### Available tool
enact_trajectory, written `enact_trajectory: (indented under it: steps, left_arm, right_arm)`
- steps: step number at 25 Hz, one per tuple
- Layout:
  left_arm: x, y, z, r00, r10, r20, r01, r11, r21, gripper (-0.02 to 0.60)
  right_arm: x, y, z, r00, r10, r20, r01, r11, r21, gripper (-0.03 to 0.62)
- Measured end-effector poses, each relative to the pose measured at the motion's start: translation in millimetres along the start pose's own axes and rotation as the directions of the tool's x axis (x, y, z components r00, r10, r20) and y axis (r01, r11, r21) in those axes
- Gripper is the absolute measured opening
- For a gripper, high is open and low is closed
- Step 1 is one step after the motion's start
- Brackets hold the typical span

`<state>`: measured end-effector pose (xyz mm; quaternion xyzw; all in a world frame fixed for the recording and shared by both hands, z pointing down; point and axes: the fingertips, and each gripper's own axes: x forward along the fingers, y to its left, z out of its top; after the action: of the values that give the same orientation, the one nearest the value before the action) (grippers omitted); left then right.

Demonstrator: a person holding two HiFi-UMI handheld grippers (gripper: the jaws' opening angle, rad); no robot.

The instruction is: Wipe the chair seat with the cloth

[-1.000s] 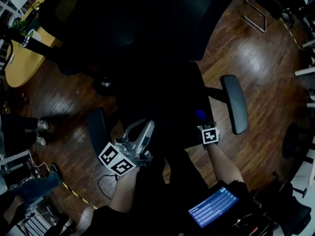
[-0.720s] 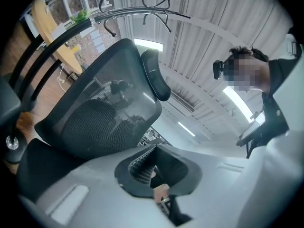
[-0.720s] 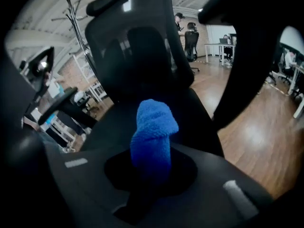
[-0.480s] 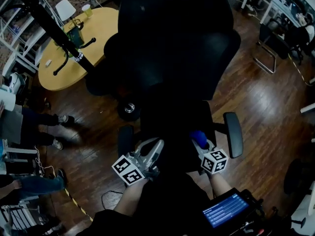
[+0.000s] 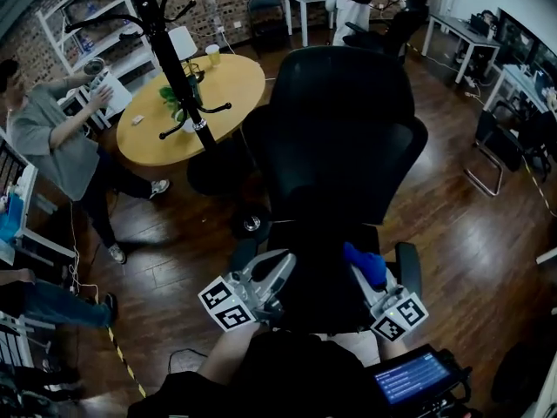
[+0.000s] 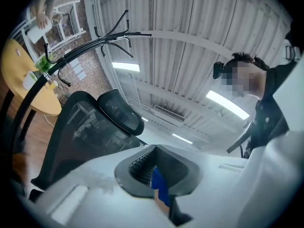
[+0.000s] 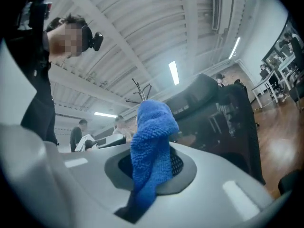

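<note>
- Dark wooden floor [image 5: 452,207] fills the office; a round yellow table [image 5: 187,103] sits at ten o'clock from the picture's centre, with a black coat stand [image 5: 170,50] rising in front of it; a person in a grey shirt [image 5: 48,138] stands at nine o'clock, well apart from the chair
- Dead centre I see the black office chair [image 5: 339,138], its mesh back upright at twelve o'clock; the chair seat [image 5: 318,264] lies just below it, between my two grippers
- My right gripper [image 5: 367,279] sits at four o'clock of the seat, just beside the right armrest [image 5: 407,264]; its own view shows the jaws clenched on the cloth [image 5: 365,262], a blue fluffy bunch that stands up above the jaws while a tail hangs below
- From the head view the cloth is over the seat's right edge; whether it touches the seat I cannot tell
- My left gripper [image 5: 280,266] is at eight o'clock of the seat, near the left armrest [image 5: 242,255]; its jaws are closed together; a thin blue sliver shows in the slit between them, and I cannot tell what it is
- Both gripper views tilt upward to a ribbed ceiling with strip lights
</note>
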<state>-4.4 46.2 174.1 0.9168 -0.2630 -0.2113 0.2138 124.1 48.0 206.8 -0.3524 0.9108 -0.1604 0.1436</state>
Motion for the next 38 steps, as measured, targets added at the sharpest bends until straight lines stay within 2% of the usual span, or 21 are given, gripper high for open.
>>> enact_trajectory:
  steps: [5,10,14,17,21,28,38]
  left_arm:
    - [-23.8,-7.0,-2.3,0.999,0.042,0.001,-0.042,0.999,0.007,-0.008]
    - [-39.8,-22.8,-4.2,1.000,0.006,0.005,-0.006,1.000,0.010,-0.008]
    - [-63.6,-49.6,-9.3,0.998,-0.058,-0.016,0.058,0.998,0.014,-0.008]
    - [-97.5,-70.7,-16.0,0.995,-0.092,-0.028,0.092,0.996,-0.007,-0.008]
    - [-144.4,-94.3,-25.8,0.994,-0.097,-0.050,0.095,0.995,-0.030,-0.008]
    - [-183.8,-133.6,-33.2,0.992,-0.111,-0.059,0.109,0.994,-0.028,-0.008]
    - [-159.5,-170.0,-40.0,0.989,-0.136,-0.057,0.137,0.991,0.008,-0.008]
  right_arm:
    - [-6.6,9.1,-2.8,1.000,0.002,0.025,-0.003,1.000,0.004,0.040]
    - [-22.8,33.5,-6.5,0.998,-0.025,0.054,0.025,1.000,0.002,0.040]
    - [-34.0,77.0,-12.7,0.996,-0.048,0.077,0.049,0.999,-0.017,0.040]
    - [-52.7,113.3,-25.7,0.991,-0.103,0.091,0.105,0.994,-0.021,0.040]
    - [-76.0,157.5,-45.2,0.984,-0.147,0.098,0.148,0.989,-0.007,0.040]
    - [-96.1,207.4,-54.8,0.987,-0.117,0.113,0.119,0.993,-0.013,0.040]
    - [-120.0,221.3,-33.6,0.990,-0.052,0.130,0.057,0.998,-0.035,0.040]
